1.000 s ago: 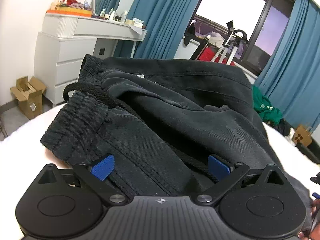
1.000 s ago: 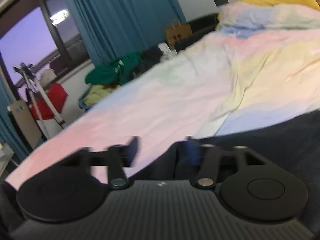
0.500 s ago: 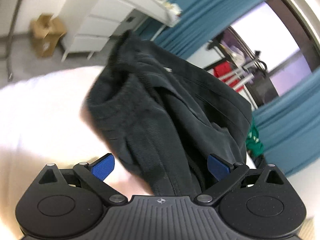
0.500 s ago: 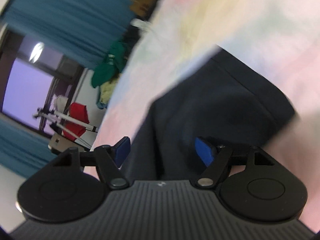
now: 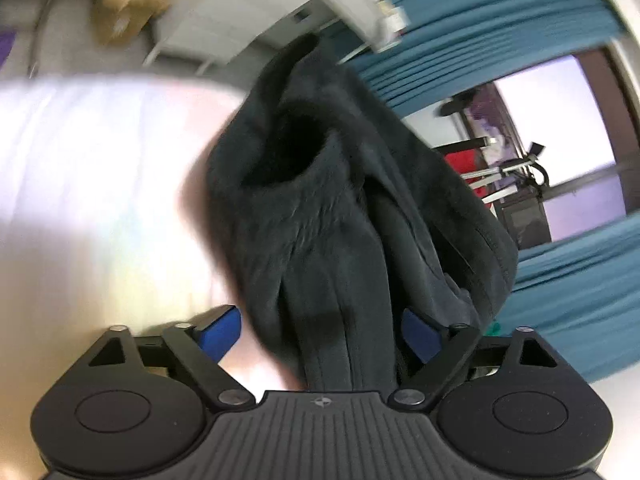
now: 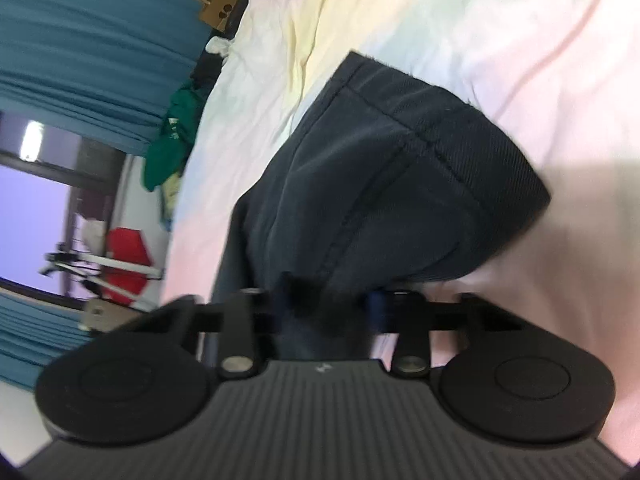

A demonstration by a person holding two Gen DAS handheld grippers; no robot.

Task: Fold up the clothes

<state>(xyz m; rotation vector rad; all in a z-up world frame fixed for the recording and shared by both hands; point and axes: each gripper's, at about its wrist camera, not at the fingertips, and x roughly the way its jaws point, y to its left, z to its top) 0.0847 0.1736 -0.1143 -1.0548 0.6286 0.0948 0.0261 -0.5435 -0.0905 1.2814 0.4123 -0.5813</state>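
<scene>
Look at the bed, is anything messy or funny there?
Yes. The dark trousers are bunched up, not flat, on the pastel bedsheet. The left gripper and right gripper are closing with them between the fingers. A green garment lies heaped beside the bed.

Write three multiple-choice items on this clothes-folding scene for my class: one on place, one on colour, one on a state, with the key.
1. Where do the dark trousers lie?
A on a desk
B on the pastel bedsheet
C on the floor

2. What colour are the curtains?
A teal blue
B yellow
C white

3. What is between the left gripper fingers?
A nothing
B a cardboard box
C trouser cloth

Key: B, sheet surrounds the cloth; A, teal folds beside the window; C, dark cloth runs between the closing jaws.
</scene>
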